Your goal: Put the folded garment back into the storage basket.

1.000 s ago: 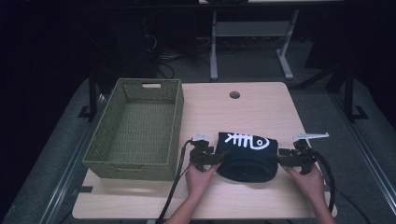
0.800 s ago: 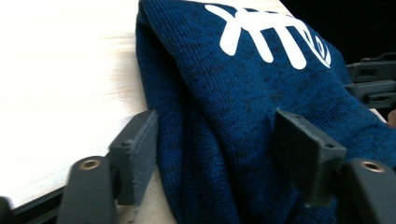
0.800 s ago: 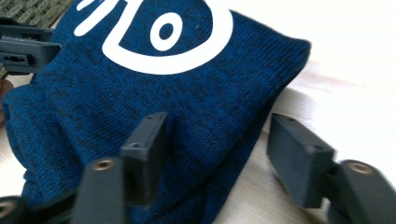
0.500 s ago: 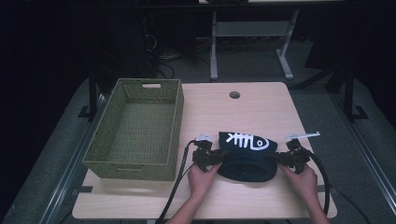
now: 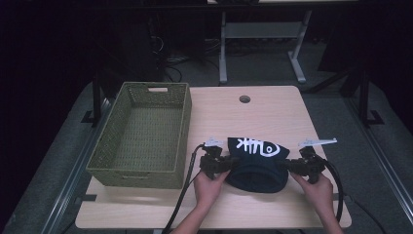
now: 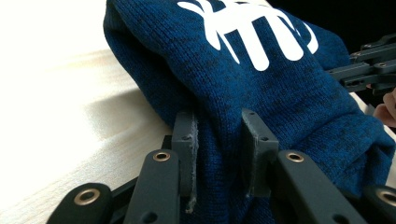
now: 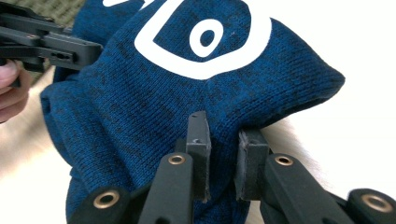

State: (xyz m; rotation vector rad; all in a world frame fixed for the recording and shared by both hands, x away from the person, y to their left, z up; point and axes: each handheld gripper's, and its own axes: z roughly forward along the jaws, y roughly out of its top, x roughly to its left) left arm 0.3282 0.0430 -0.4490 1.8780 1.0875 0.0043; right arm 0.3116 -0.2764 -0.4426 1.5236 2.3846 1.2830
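Note:
A dark blue knitted garment [image 5: 257, 165] with a white fish-skeleton print lies bunched on the wooden table [image 5: 272, 112], near its front edge. My left gripper [image 5: 225, 164] is shut on the garment's left edge; in the left gripper view its jaws pinch a fold of the blue knit [image 6: 261, 93]. My right gripper [image 5: 292, 165] is shut on the garment's right edge, and the right gripper view has the fabric [image 7: 154, 98] squeezed between the two pads. The cloth hangs slightly between both grippers.
A green woven basket [image 5: 141, 134] stands on the left part of the table, with nothing in it. A round cable hole [image 5: 244, 99] sits near the table's far edge. Black cables trail from both grippers toward the front edge.
Both grippers have come closer together with the garment, which has bunched up and risen a little between them. The basket has not moved.

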